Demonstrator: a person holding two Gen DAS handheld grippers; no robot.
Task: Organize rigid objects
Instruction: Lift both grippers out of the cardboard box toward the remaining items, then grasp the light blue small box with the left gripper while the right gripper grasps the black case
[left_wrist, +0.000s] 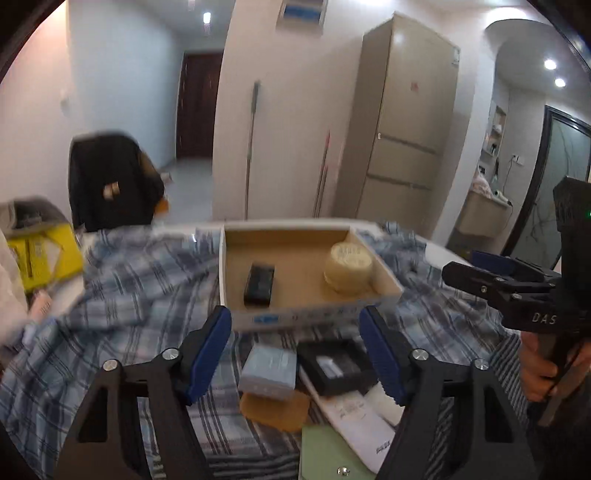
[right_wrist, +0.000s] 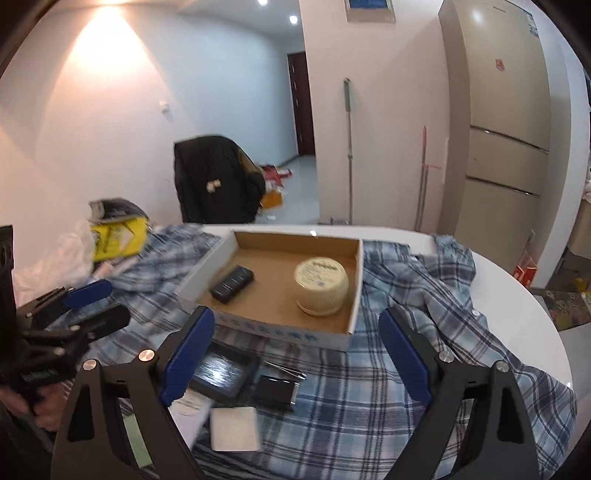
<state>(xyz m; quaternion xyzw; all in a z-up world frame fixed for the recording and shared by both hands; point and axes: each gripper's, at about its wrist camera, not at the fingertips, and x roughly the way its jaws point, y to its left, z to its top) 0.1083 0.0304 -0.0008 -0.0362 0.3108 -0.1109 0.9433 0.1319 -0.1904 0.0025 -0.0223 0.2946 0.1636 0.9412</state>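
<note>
cardboard tray (right_wrist: 352, 321) holds cream jar (right_wrist: 321, 286) | orange block (left_wrist: 275, 410) only left view

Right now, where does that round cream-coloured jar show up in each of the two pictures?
Left wrist view: the round jar sits right of centre, in the cardboard box's far right corner.
Right wrist view: the jar sits at mid-frame, same corner.
Shared landmark: the small black box left of it.

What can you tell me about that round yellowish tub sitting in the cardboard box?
The round tub is squat, pale cream and plastic-looking, with a flat printed lid shut on top. It stands upright on the brown floor of the shallow cardboard box, near the right wall, apart from the small black case. Nothing grips it.
</note>
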